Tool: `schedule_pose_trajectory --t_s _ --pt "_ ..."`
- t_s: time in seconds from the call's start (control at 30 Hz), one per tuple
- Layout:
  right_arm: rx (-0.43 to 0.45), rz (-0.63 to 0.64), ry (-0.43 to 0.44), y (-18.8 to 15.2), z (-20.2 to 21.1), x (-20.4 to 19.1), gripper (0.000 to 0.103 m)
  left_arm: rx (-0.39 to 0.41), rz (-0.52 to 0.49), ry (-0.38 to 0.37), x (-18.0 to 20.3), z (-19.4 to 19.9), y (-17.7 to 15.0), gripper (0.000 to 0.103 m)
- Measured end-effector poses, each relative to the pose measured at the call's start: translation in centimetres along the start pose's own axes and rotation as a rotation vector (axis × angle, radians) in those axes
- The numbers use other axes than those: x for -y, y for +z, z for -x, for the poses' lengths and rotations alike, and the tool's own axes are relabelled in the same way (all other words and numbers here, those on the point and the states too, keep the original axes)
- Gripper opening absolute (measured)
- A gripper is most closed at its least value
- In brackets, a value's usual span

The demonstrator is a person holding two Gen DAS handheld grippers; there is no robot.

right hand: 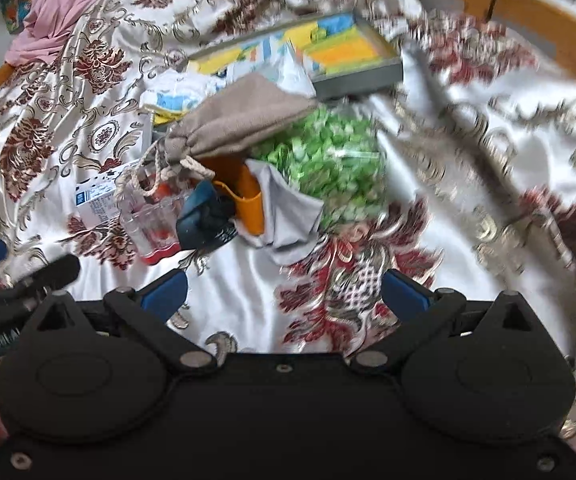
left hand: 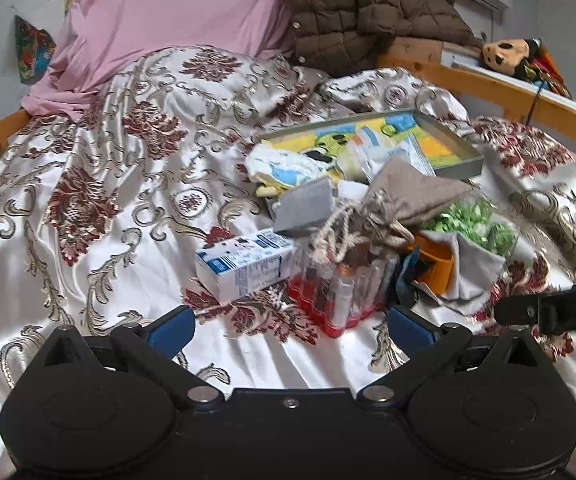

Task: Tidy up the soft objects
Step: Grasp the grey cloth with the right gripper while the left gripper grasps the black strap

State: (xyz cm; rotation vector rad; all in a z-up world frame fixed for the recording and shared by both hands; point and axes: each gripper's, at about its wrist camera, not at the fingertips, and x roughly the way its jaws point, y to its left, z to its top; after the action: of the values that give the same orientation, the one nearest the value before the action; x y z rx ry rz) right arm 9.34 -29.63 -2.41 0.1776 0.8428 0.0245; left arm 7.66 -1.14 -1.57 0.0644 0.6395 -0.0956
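Nearest the lens in each wrist view is the tool's own black body, and beyond it the left gripper (left hand: 291, 326) and the right gripper (right hand: 284, 290) both stand spread wide with nothing between their blue pads, hovering above the bed. Under everything lies the satin bedspread (left hand: 100, 184), cream with dark red and gold flourishes, rumpled over a wooden bed frame (left hand: 487, 84). A pink pillow (left hand: 168, 12) and a brown quilted jacket (left hand: 367, 4) are heaped at the head.

The clutter sits in one pile ahead of both tools. A shallow grey tray (left hand: 449, 136) with a bright printed base lies farthest back. Against its near edge rests a clear bag of green pieces (right hand: 327, 156), and over that a beige drawstring pouch (right hand: 240, 120), cords trailing onto a clear red-based pack of tubes (left hand: 339, 288). A grey cloth (right hand: 288, 224) is bunched around an orange container (right hand: 248, 200). A white and blue carton (left hand: 244, 268) lies to the left.

This looks like the approach, with nothing yet picked. The pouch lies on top and free, so it seems the natural first pick: the right tool would need to come forward and close on its gathered neck without snagging the cords.
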Motion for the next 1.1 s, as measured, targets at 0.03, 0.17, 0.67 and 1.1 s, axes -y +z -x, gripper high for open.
schedule_pose_trajectory --t_s 0.03,0.17,0.67,1.1 --pt "-0.014 -0.012 0.01 0.2 -0.2 0.3 0.102 -0.004 -0.008 -0.005 0.2 -0.1 -0.1 0.102" --pt "-0.049 -0.054 0.058 1.2 -1.3 1.4 0.102 -0.017 -0.044 -0.03 1.1 -0.5 -0.3 0.102" --pt "0.177 0.646 -0.077 5.2 -2.3 -2.8 0.102 -0.067 0.015 -0.229 3.2 -4.1 -1.1 0.094" --pt "0.2 1.087 -0.104 2.5 -6.0 -4.4 0.079 -0.162 0.342 -0.328 1.4 -7.9 -1.6 0.083"
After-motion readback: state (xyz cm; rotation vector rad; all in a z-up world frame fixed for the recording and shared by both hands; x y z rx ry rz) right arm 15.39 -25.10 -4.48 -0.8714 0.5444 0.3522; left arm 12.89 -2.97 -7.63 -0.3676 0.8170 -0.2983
